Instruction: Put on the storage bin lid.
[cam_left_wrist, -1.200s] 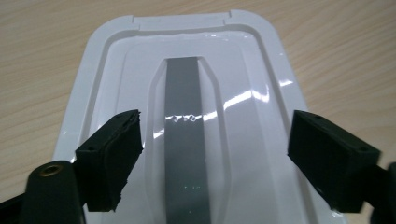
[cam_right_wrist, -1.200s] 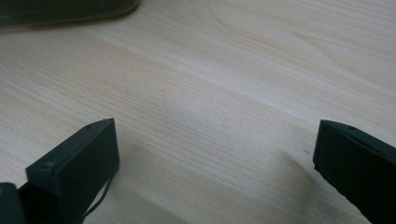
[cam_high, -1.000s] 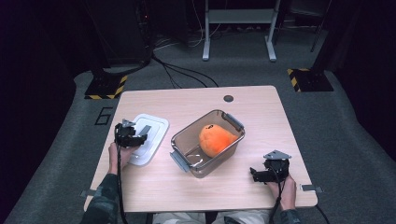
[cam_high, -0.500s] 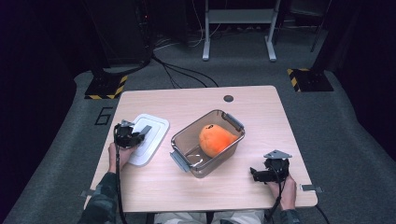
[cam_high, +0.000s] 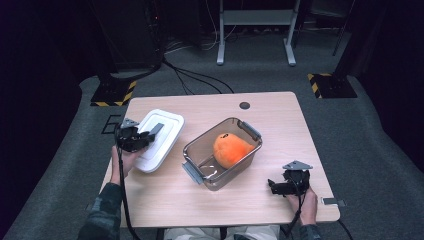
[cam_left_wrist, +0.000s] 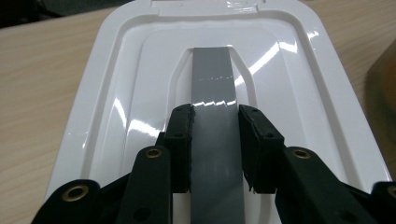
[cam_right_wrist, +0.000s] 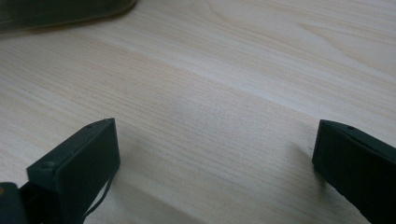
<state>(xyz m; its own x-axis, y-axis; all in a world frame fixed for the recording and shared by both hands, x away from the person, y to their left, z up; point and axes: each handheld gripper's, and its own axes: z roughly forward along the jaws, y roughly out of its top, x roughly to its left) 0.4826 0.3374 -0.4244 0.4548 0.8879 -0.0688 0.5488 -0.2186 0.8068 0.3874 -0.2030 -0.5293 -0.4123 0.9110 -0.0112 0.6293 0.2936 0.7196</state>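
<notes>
A white lid (cam_high: 165, 131) with a grey handle strip (cam_left_wrist: 212, 79) hangs above the left side of the table, gripped by that strip. My left gripper (cam_high: 148, 137) is shut on the strip; in the left gripper view its pads (cam_left_wrist: 182, 140) press on both sides of it, over the lid (cam_left_wrist: 126, 88). To the right stands a clear tub (cam_high: 196, 150) with grey side latches and an orange plush toy (cam_high: 231, 149) inside. My right gripper (cam_high: 272, 186) rests near the table's front right corner, jaws wide apart over bare wood (cam_right_wrist: 215, 154).
The wooden table (cam_high: 280, 110) has a small dark round hole (cam_high: 244, 105) near its far edge. Bare wood lies in front of the tub. Dark floor, cables and stand feet surround the table.
My left gripper has risen, and the white lid has come up off the table with it. The right gripper has not moved.
</notes>
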